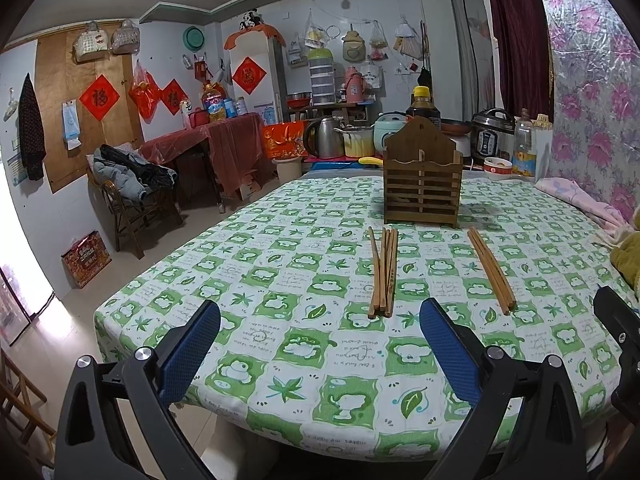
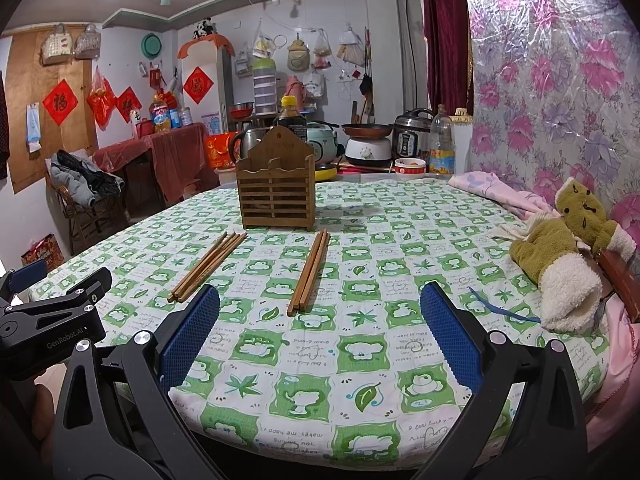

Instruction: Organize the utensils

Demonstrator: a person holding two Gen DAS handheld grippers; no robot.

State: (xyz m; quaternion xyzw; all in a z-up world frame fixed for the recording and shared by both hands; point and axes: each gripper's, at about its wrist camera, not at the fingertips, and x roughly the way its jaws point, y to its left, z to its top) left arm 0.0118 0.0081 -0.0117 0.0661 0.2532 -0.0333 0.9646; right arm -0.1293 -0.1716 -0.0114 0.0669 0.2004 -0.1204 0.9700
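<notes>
White "GenRobot.AI" on left tool (image 2: pixel 56 300)

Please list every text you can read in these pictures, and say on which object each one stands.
"GenRobot.AI": on the left hand-held gripper body.
"福": on the red diamond paper on the wooden board.
"makes me happy": upside down on the tablecloth.
Bottle, box and cooker labels: too small to read.

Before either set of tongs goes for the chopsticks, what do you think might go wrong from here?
1. The left bundle of chopsticks lies tightly side by side, so the open left tongs may grab only some or scatter them.
2. The wooden holder stands free on the tablecloth; a clumsy insertion could push or tip it.
3. The right bundle lies flat, so the open right tongs might snag cloth.
</notes>
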